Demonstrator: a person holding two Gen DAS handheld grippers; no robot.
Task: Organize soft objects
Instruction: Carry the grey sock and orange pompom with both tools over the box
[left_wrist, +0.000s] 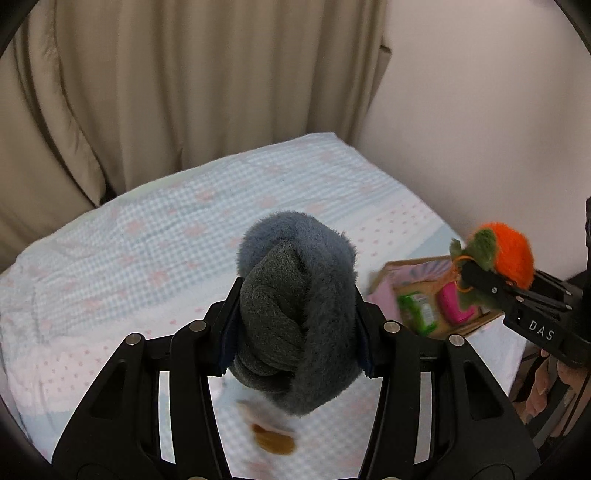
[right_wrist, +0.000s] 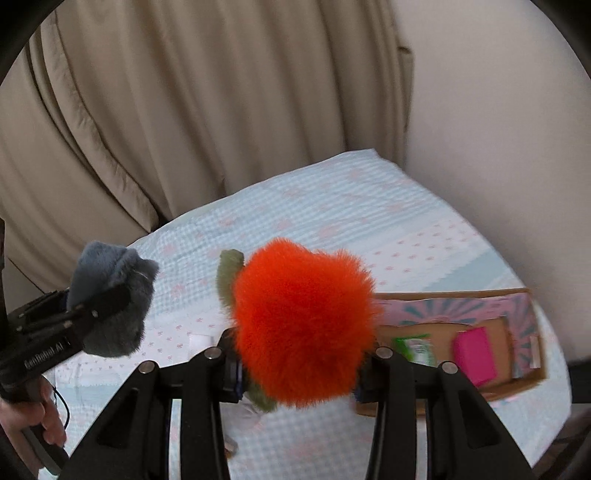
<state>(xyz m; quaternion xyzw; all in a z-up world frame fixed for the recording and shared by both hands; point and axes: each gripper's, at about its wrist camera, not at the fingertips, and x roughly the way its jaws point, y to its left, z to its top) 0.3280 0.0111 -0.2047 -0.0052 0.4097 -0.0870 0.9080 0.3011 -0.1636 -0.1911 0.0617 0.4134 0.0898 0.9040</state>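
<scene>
Grey plush fills the left gripper (left_wrist: 295, 325): a rolled grey fuzzy bundle (left_wrist: 299, 314) sits pinched between its two black fingers, held up in the air above the bed (left_wrist: 147, 236), clear of the checked blue-and-pink sheet. The right gripper (right_wrist: 299, 365) clamps an orange furry toy (right_wrist: 301, 325) with green felt leaves, its pads pressing the fur from both sides, and this too hangs above the bedding rather than resting on it. In the right wrist view the left gripper and its bundle appear at the left edge, with a hand (right_wrist: 40, 413) on the handle below. A cardboard box (right_wrist: 524, 376) with a pink patterned lining lies near the bed's right edge, holding a pink block (right_wrist: 474, 354) and a green packet (right_wrist: 415, 349). Beige curtains (left_wrist: 166, 81) hang behind the bed's far edge. A blurred brown item (left_wrist: 275, 441) lies on the sheet beneath the left gripper.
</scene>
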